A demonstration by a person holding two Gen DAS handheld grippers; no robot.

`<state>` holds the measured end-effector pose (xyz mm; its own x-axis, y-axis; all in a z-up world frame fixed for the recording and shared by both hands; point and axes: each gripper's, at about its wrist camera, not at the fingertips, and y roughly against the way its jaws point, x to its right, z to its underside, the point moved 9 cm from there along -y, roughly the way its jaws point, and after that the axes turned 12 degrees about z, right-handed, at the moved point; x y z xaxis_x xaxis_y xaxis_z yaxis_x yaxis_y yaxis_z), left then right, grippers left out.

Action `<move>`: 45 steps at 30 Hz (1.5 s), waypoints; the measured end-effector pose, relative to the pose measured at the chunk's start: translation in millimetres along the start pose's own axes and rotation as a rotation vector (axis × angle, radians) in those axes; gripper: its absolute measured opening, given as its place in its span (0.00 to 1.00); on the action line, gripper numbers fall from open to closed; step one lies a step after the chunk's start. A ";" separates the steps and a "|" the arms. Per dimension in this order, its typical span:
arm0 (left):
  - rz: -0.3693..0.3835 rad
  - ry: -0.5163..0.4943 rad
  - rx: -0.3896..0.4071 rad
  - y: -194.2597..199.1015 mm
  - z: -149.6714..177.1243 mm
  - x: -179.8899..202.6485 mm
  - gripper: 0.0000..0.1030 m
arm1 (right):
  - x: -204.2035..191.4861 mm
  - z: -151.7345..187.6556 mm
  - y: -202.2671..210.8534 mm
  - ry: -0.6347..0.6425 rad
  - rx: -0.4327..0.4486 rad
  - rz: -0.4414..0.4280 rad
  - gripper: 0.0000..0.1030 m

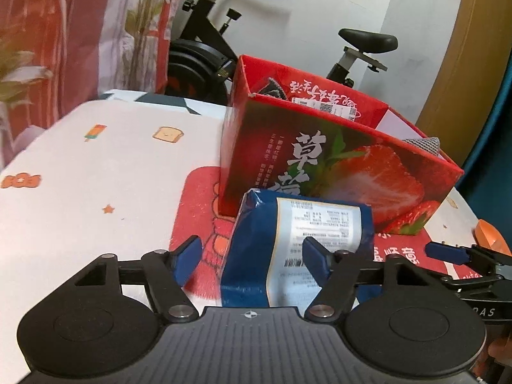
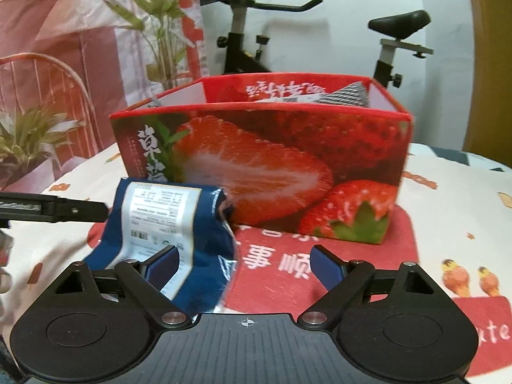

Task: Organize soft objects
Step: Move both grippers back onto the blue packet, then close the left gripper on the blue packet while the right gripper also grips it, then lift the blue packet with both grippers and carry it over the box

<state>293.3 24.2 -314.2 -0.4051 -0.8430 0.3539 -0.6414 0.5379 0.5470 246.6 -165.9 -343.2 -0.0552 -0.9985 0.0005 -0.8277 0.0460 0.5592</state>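
Note:
A soft blue pack [image 1: 252,224] with a white label lies on a red mat [image 1: 198,198], right in front of a red strawberry-print box [image 1: 336,166]. My left gripper [image 1: 252,257] hovers over the pack's left part. Its left pad [image 1: 187,257] stands clear of the pack, so it is open. In the right wrist view my right gripper [image 2: 244,264] is open around the pack's [image 2: 204,233] right end, with no pad pressing. The box [image 2: 262,166] holds a grey patterned cloth [image 2: 348,94]. Each gripper also shows at the edge of the other view: the right gripper [image 1: 448,254], the left gripper [image 2: 54,209].
The table carries a white cloth with cartoon prints [image 1: 96,176]. An exercise bike [image 1: 204,48] stands behind the box. A plant [image 2: 153,32] and a red bag [image 2: 48,64] are at the back left. An orange object [image 1: 489,235] lies at the right edge.

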 end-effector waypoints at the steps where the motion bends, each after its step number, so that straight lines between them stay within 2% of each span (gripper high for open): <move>1: 0.012 0.006 -0.008 -4.3 -0.3 -1.7 0.69 | -1.7 -1.6 -2.7 0.001 -0.004 -0.008 0.81; 7: 0.038 0.009 -0.054 -24.4 6.8 -4.0 0.69 | -19.2 -6.5 -24.9 0.057 -0.023 -0.044 0.75; 14: 0.063 -0.015 -0.089 -32.5 19.9 4.3 0.64 | -38.2 -4.1 -46.3 0.097 -0.054 -0.077 0.74; 16: 0.087 -0.007 -0.095 -31.4 22.0 8.1 0.55 | -40.7 -1.6 -50.8 0.091 -0.075 -0.092 0.66; 18: 0.095 -0.014 -0.098 -30.3 25.2 11.5 0.55 | -42.7 2.6 -52.8 0.093 -0.096 -0.104 0.65; 21: 0.094 -0.028 -0.099 -27.4 30.3 17.8 0.54 | -41.9 4.8 -48.0 0.105 -0.089 -0.097 0.53; 23: 0.104 -0.027 -0.103 -25.8 33.8 21.6 0.50 | -37.9 5.9 -44.3 0.084 -0.093 -0.098 0.49; 26: 0.083 -0.048 -0.113 -22.1 41.1 28.0 0.34 | -29.2 9.3 -36.6 0.055 -0.096 -0.093 0.43; 27: 0.062 -0.067 -0.117 -20.5 42.7 28.9 0.27 | -26.0 11.2 -32.9 0.050 -0.096 -0.090 0.36; 28: 0.048 -0.088 -0.121 -18.7 44.7 31.7 0.26 | -23.3 12.8 -30.0 0.046 -0.093 -0.086 0.30; 31: 0.047 -0.096 -0.126 -15.1 48.6 37.9 0.23 | -16.3 18.6 -19.3 0.040 -0.089 -0.083 0.25; 45: 0.047 -0.115 -0.093 17.3 52.1 56.5 0.22 | -10.6 21.5 16.9 0.040 -0.044 -0.076 0.22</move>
<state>225.4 -14.4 -324.4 -0.5086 -0.8092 0.2942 -0.5592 0.5703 0.6017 221.2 -153.9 -351.6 0.0303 -0.9995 -0.0110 -0.8031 -0.0309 0.5950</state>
